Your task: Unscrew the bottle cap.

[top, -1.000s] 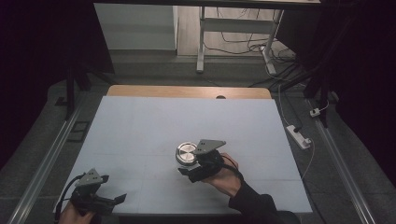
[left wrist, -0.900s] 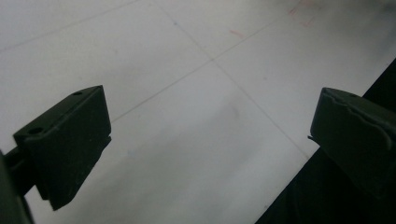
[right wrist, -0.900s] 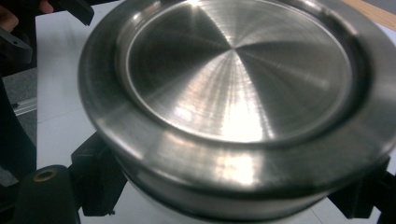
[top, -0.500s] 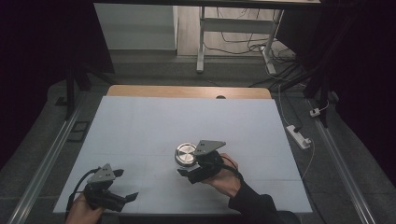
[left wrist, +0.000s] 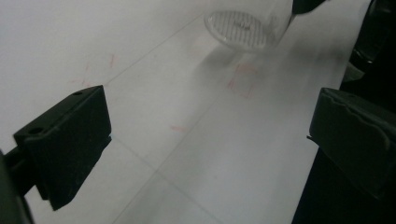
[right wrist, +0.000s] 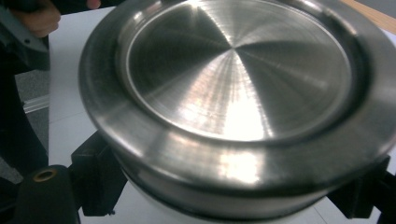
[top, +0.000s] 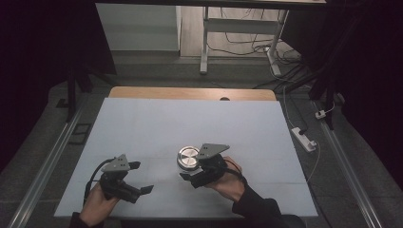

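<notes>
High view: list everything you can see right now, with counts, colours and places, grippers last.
Jar: one, clear body with a round silver metal lid, near middle of the table, between the right gripper's jaws.
Table: one, white top with a wooden strip along the far edge.
Power strip: one, white, on the floor right of the table.
Stand: one, white metal legs, on the floor beyond the table.
Left gripper: one, black, near left of the table, jaws apart, holding nothing.
Right gripper: one, black, jaws closed on the jar.
</notes>
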